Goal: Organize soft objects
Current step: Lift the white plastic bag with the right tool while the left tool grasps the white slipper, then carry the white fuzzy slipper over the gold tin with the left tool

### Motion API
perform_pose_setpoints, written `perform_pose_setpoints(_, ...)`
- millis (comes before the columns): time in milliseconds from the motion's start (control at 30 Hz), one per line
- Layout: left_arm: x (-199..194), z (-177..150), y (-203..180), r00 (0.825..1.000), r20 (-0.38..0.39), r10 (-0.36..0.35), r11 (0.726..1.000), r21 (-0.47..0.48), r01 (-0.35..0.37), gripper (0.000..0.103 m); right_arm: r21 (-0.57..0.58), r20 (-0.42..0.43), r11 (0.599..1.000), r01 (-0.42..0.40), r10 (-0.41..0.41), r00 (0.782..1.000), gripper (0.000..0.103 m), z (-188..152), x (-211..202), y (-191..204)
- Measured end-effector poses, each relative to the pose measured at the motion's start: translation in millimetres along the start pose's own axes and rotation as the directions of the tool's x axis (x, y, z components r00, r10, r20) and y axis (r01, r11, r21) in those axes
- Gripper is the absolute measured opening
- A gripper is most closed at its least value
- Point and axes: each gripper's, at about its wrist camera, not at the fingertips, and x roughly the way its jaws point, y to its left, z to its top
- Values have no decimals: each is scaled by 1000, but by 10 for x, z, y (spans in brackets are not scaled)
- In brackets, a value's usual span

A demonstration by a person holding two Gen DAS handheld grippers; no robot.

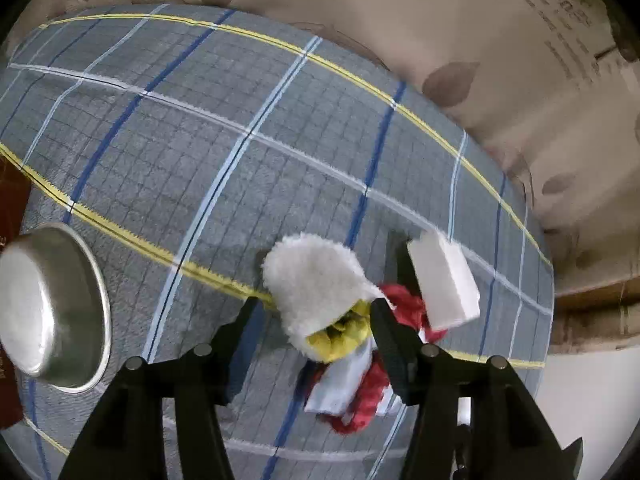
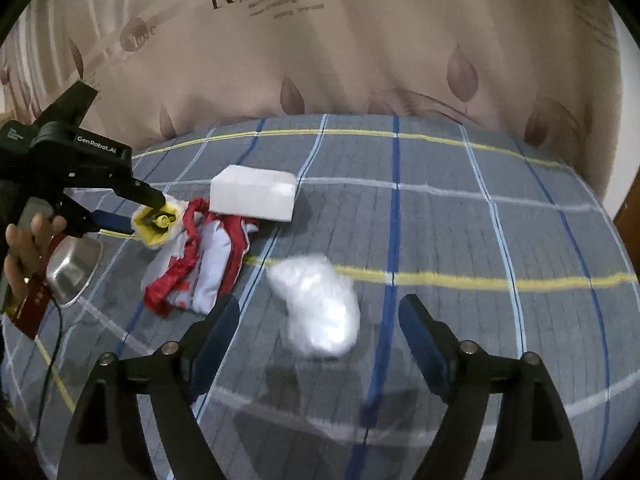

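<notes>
My left gripper (image 1: pixel 312 316) is open, its jaws on either side of a white fleecy item with a yellow lining (image 1: pixel 316 292); the same item shows in the right wrist view (image 2: pixel 158 220). Beside it lie a red and pale blue cloth (image 1: pixel 360 384) (image 2: pixel 204 260) and a white foam block (image 1: pixel 444 280) (image 2: pixel 254 196). My right gripper (image 2: pixel 320 316) is open and empty above a blurred white fluffy wad (image 2: pixel 320 304) on the plaid blanket (image 2: pixel 460 220).
A steel bowl (image 1: pixel 48 308) (image 2: pixel 74 268) sits on the blanket at the left, next to a dark red box (image 2: pixel 32 304). A beige leaf-print curtain (image 2: pixel 360 40) hangs behind the bed. The person's hand (image 2: pixel 24 248) holds the left gripper.
</notes>
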Motion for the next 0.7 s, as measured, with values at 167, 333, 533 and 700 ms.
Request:
perform_pose_setpoints(167,96,89,-38,1000,14,-21,999,-43,22,58,-45,-23,999,10,-11,1000,80,109,215,95)
perform_pose_setpoints(333,236,133,-16,999,5,-52,995,-89,52,60,-46,-57,999,4,-7,998,60,145,381,130)
perform_pose_setpoints(533,370,144,-2,995,-18,-94,993,-70,93,49,-1,-82,1000,-7,7,997,40,-24,411,106)
perform_pose_setpoints(700,348,103,13,993,-22,-114,993,-40,113,36,48,-67,999,-3,6,998,36,-118,296,118)
